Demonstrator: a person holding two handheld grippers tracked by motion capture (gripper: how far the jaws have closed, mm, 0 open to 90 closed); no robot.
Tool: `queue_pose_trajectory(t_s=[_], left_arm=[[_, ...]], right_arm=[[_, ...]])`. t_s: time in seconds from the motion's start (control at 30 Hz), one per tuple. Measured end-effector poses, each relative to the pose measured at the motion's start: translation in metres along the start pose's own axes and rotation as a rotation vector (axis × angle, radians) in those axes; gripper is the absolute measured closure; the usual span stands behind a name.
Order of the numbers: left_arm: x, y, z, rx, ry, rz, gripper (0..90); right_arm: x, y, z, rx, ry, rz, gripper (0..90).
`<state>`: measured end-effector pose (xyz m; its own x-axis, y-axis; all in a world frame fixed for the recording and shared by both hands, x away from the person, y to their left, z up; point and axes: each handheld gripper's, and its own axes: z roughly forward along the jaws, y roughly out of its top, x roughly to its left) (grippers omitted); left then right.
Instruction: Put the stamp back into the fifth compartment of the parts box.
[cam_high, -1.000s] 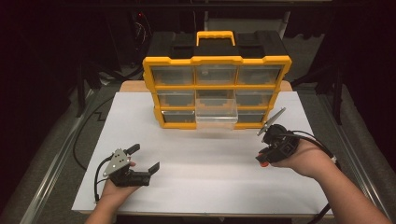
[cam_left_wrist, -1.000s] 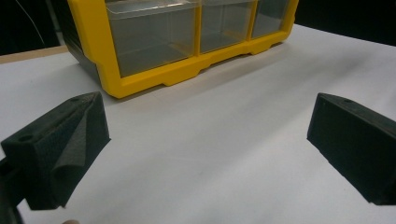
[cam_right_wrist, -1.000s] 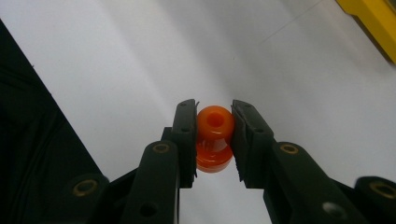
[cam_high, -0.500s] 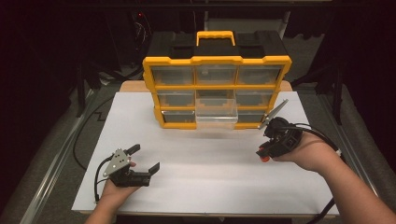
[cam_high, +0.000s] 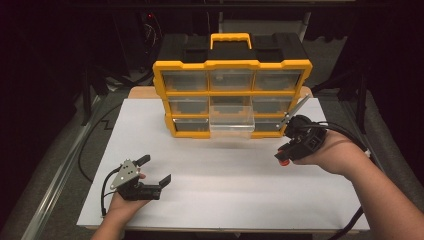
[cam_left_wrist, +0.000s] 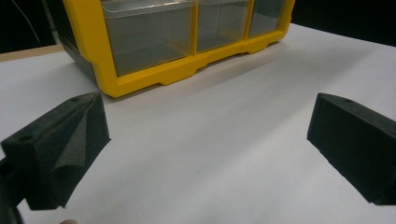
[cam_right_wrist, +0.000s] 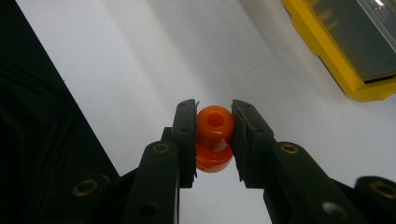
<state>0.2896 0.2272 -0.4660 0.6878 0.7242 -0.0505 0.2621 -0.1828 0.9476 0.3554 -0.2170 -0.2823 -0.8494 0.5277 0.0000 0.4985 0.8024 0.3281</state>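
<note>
A yellow and black drawer organiser (cam_high: 232, 95) stands at the back of the white table, its bottom middle clear drawer (cam_high: 231, 123) pulled out. My right gripper (cam_high: 283, 157) hovers to the right of it, shut on a small orange bead-like piece (cam_right_wrist: 214, 136) (cam_high: 284, 161) that sits between the jaws. My left gripper (cam_high: 153, 170) rests near the front left of the table, jaws wide apart with nothing between them. In the left gripper view the organiser's bottom row (cam_left_wrist: 177, 42) lies ahead of the open black pads (cam_left_wrist: 60, 144).
The white sheet (cam_high: 225, 175) covers the table, with bare room between the two grippers. Dark floor and cables (cam_high: 95, 140) lie off the left edge. The table's front edge (cam_high: 220, 231) runs near my forearms.
My right gripper with the orange piece has shifted slightly up and toward the organiser. The left gripper has stayed put.
</note>
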Motion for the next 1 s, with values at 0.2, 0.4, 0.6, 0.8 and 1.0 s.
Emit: queue_pose_trajectory(t_s=[0.2,0.4,0.6,0.8,1.0], left_arm=[[0.000,0.000,0.001,-0.002,0.004,0.000,0.2],[-0.001,0.000,0.001,0.007,0.000,0.003,0.2],[-0.001,0.000,0.001,0.005,-0.003,0.002,0.2],[-0.001,0.000,0.001,0.005,-0.003,0.002,0.2],[-0.001,0.000,0.001,0.004,-0.001,0.001,0.2]], right_arm=[[0.000,0.009,-0.009,-0.006,-0.006,-0.015,73.3],[-0.001,0.015,-0.018,-0.015,-0.014,-0.014,73.3],[-0.001,0.021,-0.025,-0.014,-0.018,-0.019,73.3],[-0.002,0.027,-0.033,-0.011,-0.015,-0.026,73.3],[-0.003,0.035,-0.041,-0.007,-0.027,-0.029,73.3]])
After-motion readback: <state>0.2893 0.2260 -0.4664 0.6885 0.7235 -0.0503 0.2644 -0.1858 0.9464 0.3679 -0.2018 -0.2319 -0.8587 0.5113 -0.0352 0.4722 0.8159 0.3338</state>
